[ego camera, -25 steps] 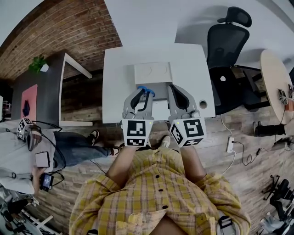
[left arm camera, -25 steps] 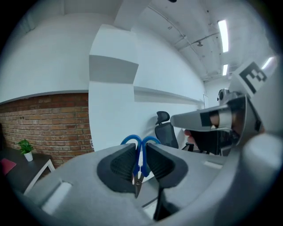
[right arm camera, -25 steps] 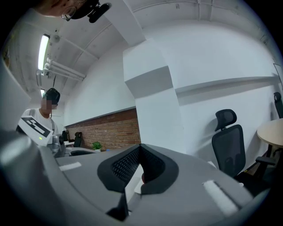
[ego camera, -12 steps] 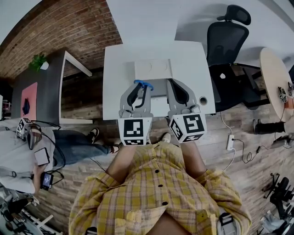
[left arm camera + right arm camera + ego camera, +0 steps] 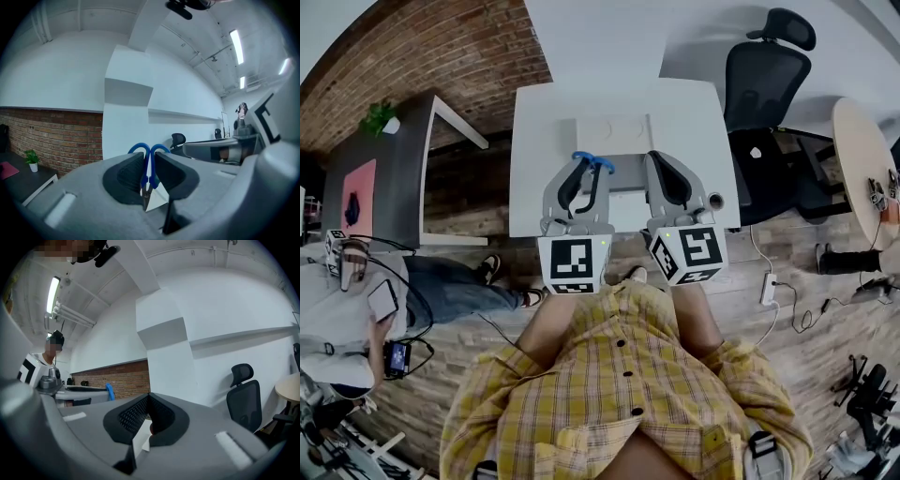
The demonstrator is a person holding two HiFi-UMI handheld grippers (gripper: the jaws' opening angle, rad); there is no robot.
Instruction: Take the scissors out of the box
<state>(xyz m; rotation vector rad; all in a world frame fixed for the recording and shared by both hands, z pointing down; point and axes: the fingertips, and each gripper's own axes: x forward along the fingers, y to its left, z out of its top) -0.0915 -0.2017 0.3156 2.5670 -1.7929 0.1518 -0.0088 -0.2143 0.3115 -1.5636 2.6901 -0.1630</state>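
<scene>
We hold the scissors [image 5: 151, 165] pinched in our left gripper [image 5: 589, 169] by the jaws. That thin grip could let them swivel and drop. The right gripper [image 5: 149, 397] has its jaws closed.

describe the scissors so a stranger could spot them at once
Over the white table at the head view's centre, look at the left hand-held gripper. The scissors stick out from its shut jaws, their two blue loop handles the only blue thing there.
</scene>
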